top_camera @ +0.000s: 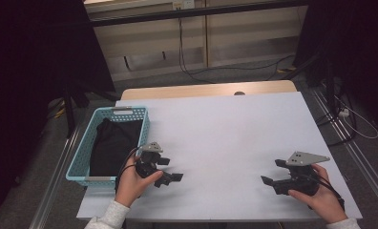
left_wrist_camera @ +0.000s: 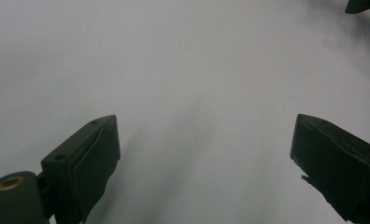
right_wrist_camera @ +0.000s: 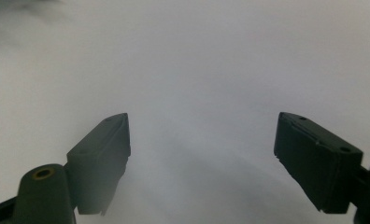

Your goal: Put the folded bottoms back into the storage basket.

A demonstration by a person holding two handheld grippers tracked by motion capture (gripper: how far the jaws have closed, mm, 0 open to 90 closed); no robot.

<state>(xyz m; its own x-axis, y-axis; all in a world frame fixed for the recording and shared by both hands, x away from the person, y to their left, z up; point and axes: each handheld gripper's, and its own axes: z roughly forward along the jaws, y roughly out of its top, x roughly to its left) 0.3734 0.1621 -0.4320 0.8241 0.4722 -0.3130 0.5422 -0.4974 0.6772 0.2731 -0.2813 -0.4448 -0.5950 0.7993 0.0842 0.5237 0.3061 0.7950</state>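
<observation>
High view. The white surface (top_camera: 225,143) carries a light-blue basket (top_camera: 84,164) at its 9 o'clock edge. A black garment (top_camera: 111,145) lies folded inside the basket, below the rim, so it is contained and cannot slide off. The left gripper (top_camera: 170,177) rests in the person's left hand (top_camera: 132,183) just beside the basket's near right corner, at 7 o'clock on the surface, with its fingers pointing toward 3 o'clock, away from the basket. The right gripper (top_camera: 268,183) rests in the right hand (top_camera: 323,198) at 5 o'clock, well apart from the basket, fingers pointing toward 9 o'clock. Both grippers sit low over bare surface, which reads as a neutral rest posture.

Left gripper view. The fingers (left_wrist_camera: 87,161) are spread wide; bare white surface lies between them. Nothing is gripped.

Right gripper view. The fingers (right_wrist_camera: 103,154) are likewise spread wide over bare surface, holding nothing. Judged from this layout, the garment is stowed and neither gripper is engaged with it.
</observation>
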